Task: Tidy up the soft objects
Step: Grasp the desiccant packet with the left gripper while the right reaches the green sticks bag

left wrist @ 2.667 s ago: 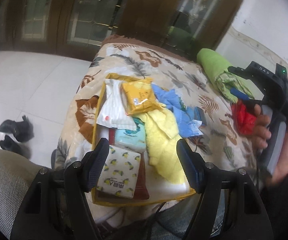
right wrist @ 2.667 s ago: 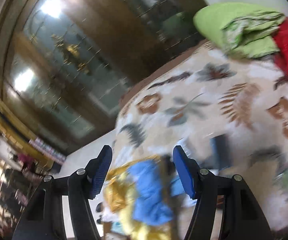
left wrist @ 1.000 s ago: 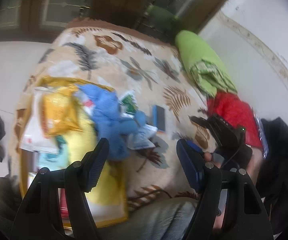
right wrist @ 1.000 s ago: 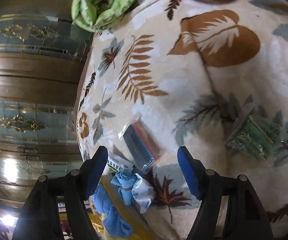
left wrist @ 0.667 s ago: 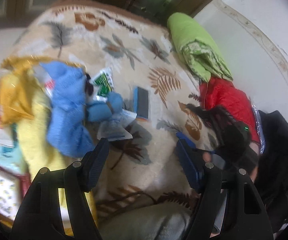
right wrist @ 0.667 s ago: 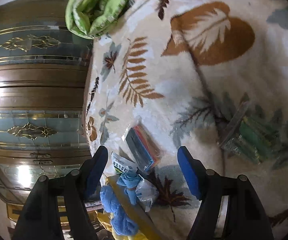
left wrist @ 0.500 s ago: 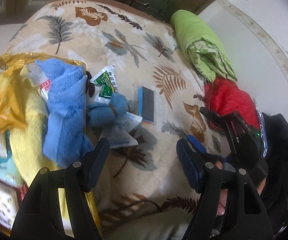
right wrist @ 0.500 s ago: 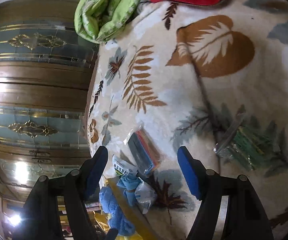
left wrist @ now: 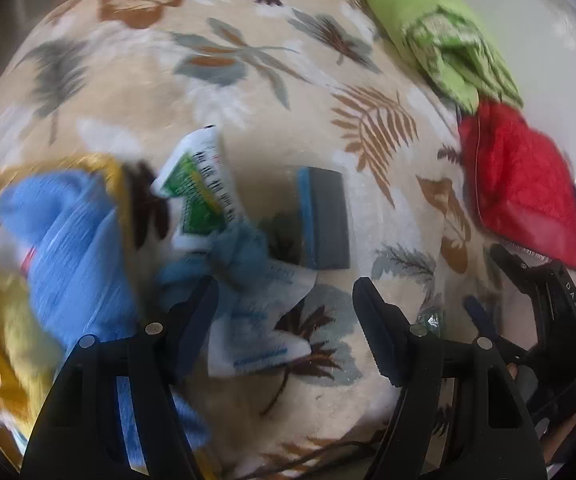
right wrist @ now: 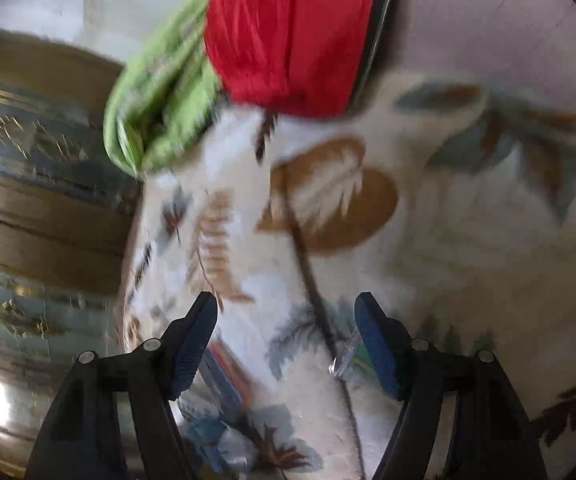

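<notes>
Both claws stand wide apart and hold nothing: the left gripper point(left wrist: 285, 312) hangs over the leaf-print blanket point(left wrist: 247, 92), and the right gripper point(right wrist: 285, 338) hangs over the same blanket further toward the red cloth point(right wrist: 288, 32). Taking the grey-and-blue sponge point(left wrist: 322, 218) as landmark, the soft items lie as follows: the green-and-white packet point(left wrist: 199, 192) just to its left, a clear white packet point(left wrist: 255, 320) below it and nearest the left jaws, the blue towel point(left wrist: 67, 248) further left and spilling over the yellow tray point(left wrist: 99, 160), the red cloth and the green folded cloth point(left wrist: 440, 40) well to its upper right. Both views are blurred by motion, so exact edges cannot be read. Likely faults from this state: a closing grip on the clear white packet may also catch the blue fabric that overlaps its upper edge, dragging the towel out of the tray; the slick wrapper may slip from the pads if pinched at a corner; jaws pressed into the plush blanket may snag its pile instead of the item. A small clear wrapper point(right wrist: 346, 356) with green contents lies close beside the right claw and could be knocked aside by an unplanned sweep
</notes>
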